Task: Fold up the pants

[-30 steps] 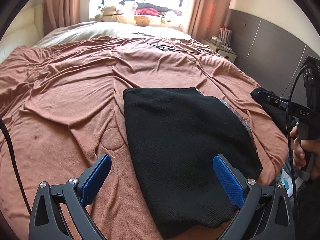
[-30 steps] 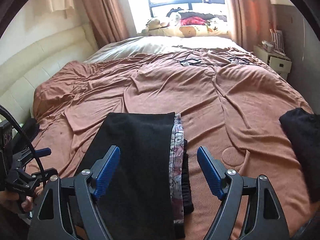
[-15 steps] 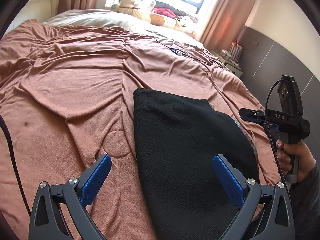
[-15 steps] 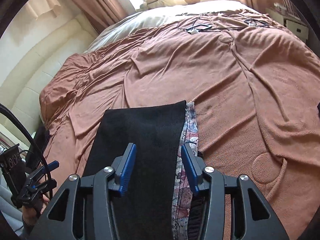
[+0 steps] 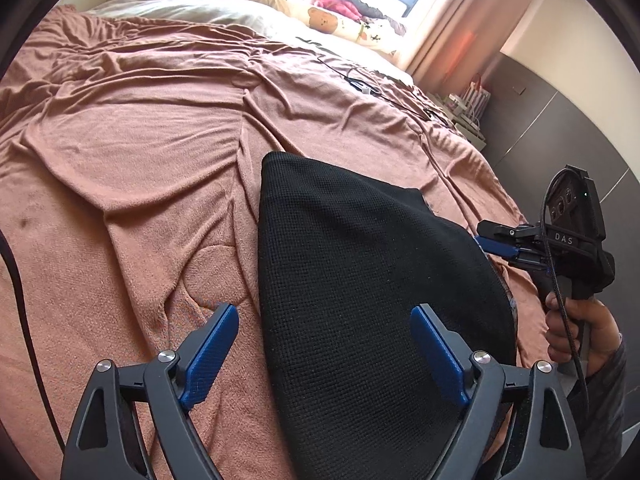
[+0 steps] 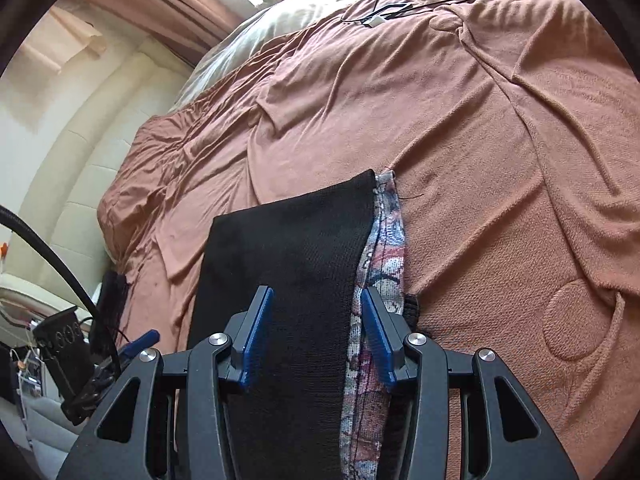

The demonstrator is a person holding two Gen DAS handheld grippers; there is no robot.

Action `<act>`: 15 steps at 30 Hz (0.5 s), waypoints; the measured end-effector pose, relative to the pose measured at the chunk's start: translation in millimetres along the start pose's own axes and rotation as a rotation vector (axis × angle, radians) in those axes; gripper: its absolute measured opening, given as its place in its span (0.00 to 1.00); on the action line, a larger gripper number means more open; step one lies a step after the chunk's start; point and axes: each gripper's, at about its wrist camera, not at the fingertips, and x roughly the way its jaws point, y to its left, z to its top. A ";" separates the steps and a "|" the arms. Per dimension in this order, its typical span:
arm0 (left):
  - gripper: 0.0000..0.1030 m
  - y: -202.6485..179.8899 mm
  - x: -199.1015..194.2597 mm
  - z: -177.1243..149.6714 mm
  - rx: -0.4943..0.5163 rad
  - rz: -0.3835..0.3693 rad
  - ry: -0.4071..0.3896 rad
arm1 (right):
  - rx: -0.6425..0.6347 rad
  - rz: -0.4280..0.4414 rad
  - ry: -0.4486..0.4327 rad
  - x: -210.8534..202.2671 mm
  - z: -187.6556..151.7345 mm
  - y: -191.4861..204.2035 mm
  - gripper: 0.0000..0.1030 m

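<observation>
The folded black pants [image 5: 360,280] lie on the brown bedspread [image 5: 140,152]; they also show in the right wrist view [image 6: 292,256], with a flowered fabric [image 6: 384,232] sticking out along their right edge. My left gripper [image 5: 324,340] is wide open, its jaws astride the near left part of the pants. My right gripper [image 6: 316,328] is partly closed but open, with nothing pinched, low over the pants' right edge and the flowered fabric. It also shows in the left wrist view [image 5: 496,240] at the pants' right side.
Black cables and a white plug [image 5: 360,84] lie on the far bedspread. Pillows and soft toys [image 5: 320,16] sit by the window. A bedside cabinet [image 5: 468,116] stands at the right. A padded cream headboard [image 6: 60,168] is at the left.
My right gripper's jaws narrowed from wide open and it dropped closer to the pants' right edge. My left gripper moved forward over the pants, still wide open.
</observation>
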 end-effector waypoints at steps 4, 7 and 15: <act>0.80 -4.2 4.4 -2.3 0.009 -0.010 0.021 | 0.027 0.020 0.008 4.3 -3.1 -11.0 0.37; 0.76 -7.2 6.8 -5.5 0.015 -0.010 0.038 | 0.029 -0.006 0.025 12.7 -3.9 -15.8 0.32; 0.72 -5.9 15.8 -13.3 -0.007 0.010 0.079 | -0.018 -0.080 0.004 10.4 -4.3 -4.0 0.00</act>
